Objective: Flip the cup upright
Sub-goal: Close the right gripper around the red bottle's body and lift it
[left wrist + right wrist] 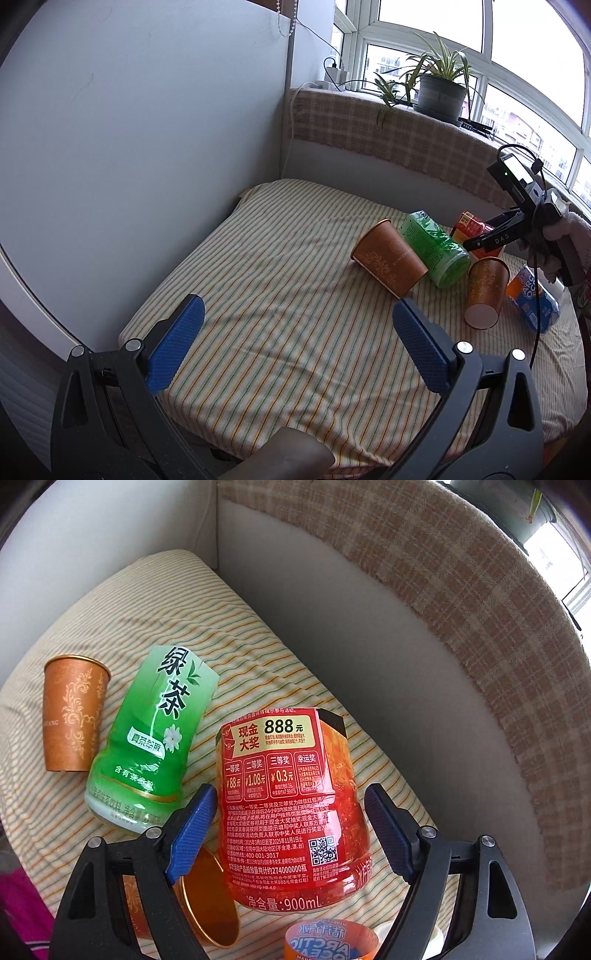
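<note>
Several drink cups lie on their sides on a striped cloth table. An orange paper cup lies next to a green tea cup. A second orange paper cup lies near the right gripper. My left gripper is open and empty, well short of the cups. In the right wrist view my right gripper is open, its fingers on either side of a red cup lying down. The green cup, an orange cup and the other orange cup's open mouth show there too.
A blue and orange Arctic Ocean cup lies at the right, also in the right wrist view. A white wall panel stands left. A checked cloth covers the window ledge with a potted plant.
</note>
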A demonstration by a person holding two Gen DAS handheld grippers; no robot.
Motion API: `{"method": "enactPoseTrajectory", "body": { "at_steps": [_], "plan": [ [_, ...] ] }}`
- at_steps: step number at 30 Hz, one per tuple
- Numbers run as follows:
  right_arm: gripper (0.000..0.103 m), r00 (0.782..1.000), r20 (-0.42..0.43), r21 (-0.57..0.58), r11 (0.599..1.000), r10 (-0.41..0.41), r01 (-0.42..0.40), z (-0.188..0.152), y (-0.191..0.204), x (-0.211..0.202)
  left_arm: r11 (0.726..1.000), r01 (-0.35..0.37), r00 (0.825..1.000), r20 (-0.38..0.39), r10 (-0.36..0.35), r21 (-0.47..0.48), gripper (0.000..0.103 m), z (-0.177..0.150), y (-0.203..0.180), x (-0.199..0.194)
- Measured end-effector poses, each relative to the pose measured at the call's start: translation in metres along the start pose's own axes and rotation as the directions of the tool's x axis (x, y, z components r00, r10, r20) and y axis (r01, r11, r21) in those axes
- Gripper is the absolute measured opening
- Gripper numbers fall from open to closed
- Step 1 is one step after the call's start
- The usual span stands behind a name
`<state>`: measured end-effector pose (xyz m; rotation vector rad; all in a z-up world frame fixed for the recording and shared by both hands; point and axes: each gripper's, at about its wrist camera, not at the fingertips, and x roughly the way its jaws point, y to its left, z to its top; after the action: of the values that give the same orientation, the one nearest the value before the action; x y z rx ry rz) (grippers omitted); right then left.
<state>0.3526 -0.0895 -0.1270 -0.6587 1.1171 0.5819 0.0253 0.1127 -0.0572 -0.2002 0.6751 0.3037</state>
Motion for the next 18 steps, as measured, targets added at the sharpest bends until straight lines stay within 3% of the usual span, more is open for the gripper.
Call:
{"method": "enactPoseTrajectory", "body": {
  "at_steps": [8,18],
  "plan": [
    [0.082,0.999,-0.029,-0.043,0.999,-0.016,0.015,0.009,0.006,0.013,1.000,0.000,1.000,-0.005,0.000,0.004,0.103,0.001,-0.003,0.004],
    [0.080,0.999,0.022,-0.005,1.000,-0.024,0.024,0.000,0.002,-0.001,1.000,0.005,1.000,0.000,-0.005,0.011,0.103,0.000,-0.008,0.003]
  ]
}}
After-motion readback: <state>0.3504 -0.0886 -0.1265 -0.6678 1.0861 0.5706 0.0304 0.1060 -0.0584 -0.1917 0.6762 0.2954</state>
